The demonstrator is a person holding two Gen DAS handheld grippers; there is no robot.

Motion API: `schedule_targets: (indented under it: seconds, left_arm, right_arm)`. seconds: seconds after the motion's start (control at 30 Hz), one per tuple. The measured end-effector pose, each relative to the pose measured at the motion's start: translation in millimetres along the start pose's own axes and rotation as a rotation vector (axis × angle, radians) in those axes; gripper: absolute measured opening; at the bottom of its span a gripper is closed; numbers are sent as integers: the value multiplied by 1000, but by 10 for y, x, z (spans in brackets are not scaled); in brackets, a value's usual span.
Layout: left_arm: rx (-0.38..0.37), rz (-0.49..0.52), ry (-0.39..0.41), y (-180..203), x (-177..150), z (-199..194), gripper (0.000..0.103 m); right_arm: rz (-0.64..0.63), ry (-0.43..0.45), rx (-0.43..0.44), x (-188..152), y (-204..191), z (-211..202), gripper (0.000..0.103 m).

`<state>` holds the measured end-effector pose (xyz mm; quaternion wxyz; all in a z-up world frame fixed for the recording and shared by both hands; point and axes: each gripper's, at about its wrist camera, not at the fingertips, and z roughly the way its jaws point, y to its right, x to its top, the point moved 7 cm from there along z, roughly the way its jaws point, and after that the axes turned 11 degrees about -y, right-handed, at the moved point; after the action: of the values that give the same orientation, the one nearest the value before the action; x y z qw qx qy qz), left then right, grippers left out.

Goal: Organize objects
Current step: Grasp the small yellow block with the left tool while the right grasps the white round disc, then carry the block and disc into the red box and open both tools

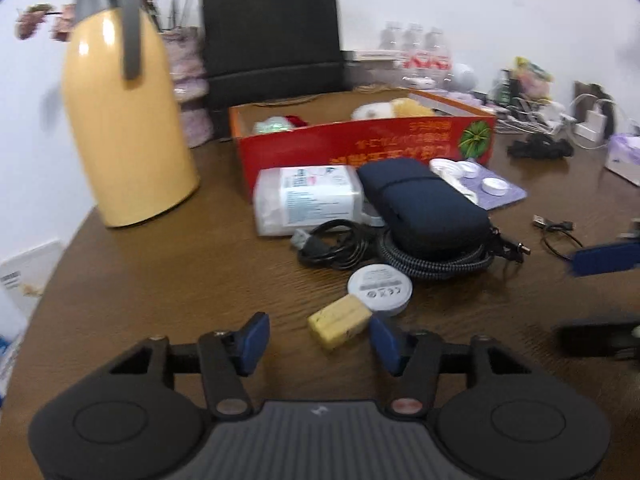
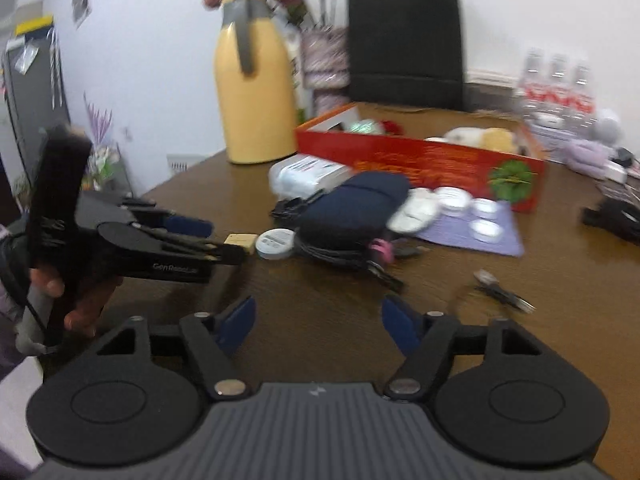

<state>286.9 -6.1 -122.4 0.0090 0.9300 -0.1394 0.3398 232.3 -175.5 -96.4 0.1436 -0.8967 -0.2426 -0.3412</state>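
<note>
Now my left gripper point(image 1: 318, 340) spreads wide, the yellow spongy block point(image 1: 339, 321) just ahead between its blue pads. My right gripper point(image 2: 318, 322) gapes over bare wood-grain table point(image 2: 320, 292).

A plain white wall point(image 2: 160, 40) runs behind a dark brown wood-grain table point(image 1: 160, 272), whose rounded left edge shows in the left wrist view. At the table's far edge, against the wall, stands a tall black paper bag with thin handles point(image 1: 272, 28); just left of it are blurred pink flowers in a patterned vase point(image 2: 320, 56). In the right wrist view, a dark upright panel point(image 2: 36, 92) stands beyond the table's left edge. The light is soft and even, with dim shadows on the wall.
</note>
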Motion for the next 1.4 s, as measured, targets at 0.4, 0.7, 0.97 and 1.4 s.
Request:
schedule_targets:
  seconds: [0.4, 0.7, 0.97, 1.4]
  left_arm:
    - [33, -85, 21, -499, -77, -50, 31]
    - [68, -196, 23, -721, -195, -83, 39]
    - [48, -163, 23, -393, -378, -284, 33]
    - [17, -113, 61, 493, -627, -857, 33]
  right_arm:
    - [-18, -59, 22, 422, -405, 790, 53]
    - [-2, -32, -106, 618, -464, 1045, 40]
    - [-29, -27, -87, 364, -574, 730, 40]
    - [109, 0, -158, -608, -215, -307, 40]
